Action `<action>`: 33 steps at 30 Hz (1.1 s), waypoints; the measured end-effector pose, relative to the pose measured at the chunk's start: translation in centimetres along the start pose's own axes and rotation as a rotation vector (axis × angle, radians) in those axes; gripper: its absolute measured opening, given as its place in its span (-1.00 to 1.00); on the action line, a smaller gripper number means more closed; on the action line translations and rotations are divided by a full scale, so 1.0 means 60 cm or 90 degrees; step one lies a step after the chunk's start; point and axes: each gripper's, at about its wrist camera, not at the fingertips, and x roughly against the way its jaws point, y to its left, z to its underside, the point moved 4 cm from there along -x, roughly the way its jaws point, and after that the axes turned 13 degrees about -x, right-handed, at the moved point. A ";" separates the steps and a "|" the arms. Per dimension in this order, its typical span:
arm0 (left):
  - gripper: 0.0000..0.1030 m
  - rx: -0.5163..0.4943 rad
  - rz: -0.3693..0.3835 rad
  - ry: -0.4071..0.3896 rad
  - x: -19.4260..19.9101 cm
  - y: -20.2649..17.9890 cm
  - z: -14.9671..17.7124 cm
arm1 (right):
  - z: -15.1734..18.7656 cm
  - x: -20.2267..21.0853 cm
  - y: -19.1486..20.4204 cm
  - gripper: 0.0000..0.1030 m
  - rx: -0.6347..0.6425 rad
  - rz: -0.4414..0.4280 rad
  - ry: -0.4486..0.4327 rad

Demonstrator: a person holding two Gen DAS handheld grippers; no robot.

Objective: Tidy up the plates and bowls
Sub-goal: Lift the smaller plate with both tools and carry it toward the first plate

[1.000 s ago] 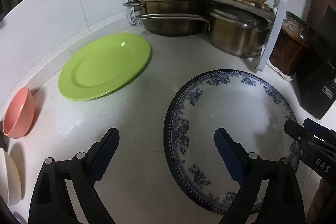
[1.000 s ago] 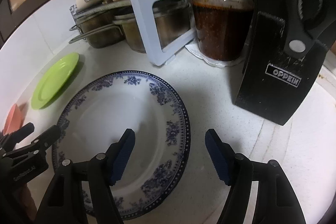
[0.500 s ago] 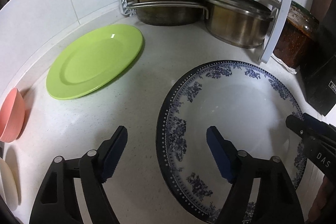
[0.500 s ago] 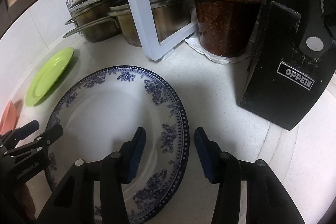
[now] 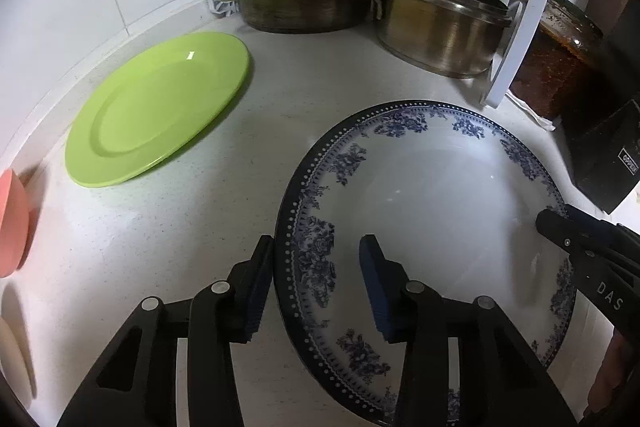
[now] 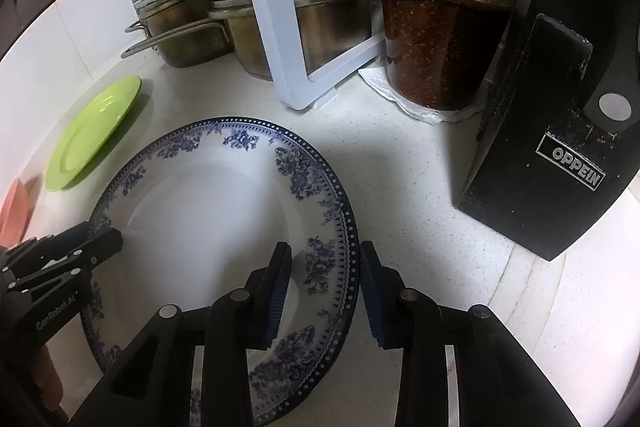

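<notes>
Counter [image 5: 208, 227] holds the blue plate [image 5: 432, 211] at centre, green plate [image 5: 156, 107] to its left near 2 pots. Left gripper [image 5: 316, 283] straddles the blue plate's left rim, jaws spread; right gripper [image 6: 324, 291] straddles its right rim, also spread.

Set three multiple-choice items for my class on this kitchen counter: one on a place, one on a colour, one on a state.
1. Where does the green plate lie?
A. on the blue-patterned plate
B. on the counter, apart from it
C. on the rack

2. What colour is the bowl at the far left edge?
A. pink
B. blue
C. black

3. How do both claws stand?
A. shut on a pot
B. open, straddling the blue-patterned plate's rim
C. holding a jar

B: bare counter separates it from the blue-patterned plate.
A: it shows pink.
B: left claw and right claw each show rim between their fingers.
</notes>
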 end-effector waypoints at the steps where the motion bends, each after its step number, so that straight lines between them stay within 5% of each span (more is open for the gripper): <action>1: -0.17 -0.001 -0.001 0.000 -0.001 0.000 0.000 | 0.000 0.000 0.000 -0.32 0.001 0.001 0.003; 16: -0.26 0.005 -0.024 -0.016 0.034 0.007 0.018 | 0.016 0.032 0.012 -0.34 0.014 0.003 0.008; 33: -0.26 0.081 -0.063 -0.018 0.147 0.060 0.098 | 0.055 0.113 0.080 -0.34 0.062 -0.039 0.017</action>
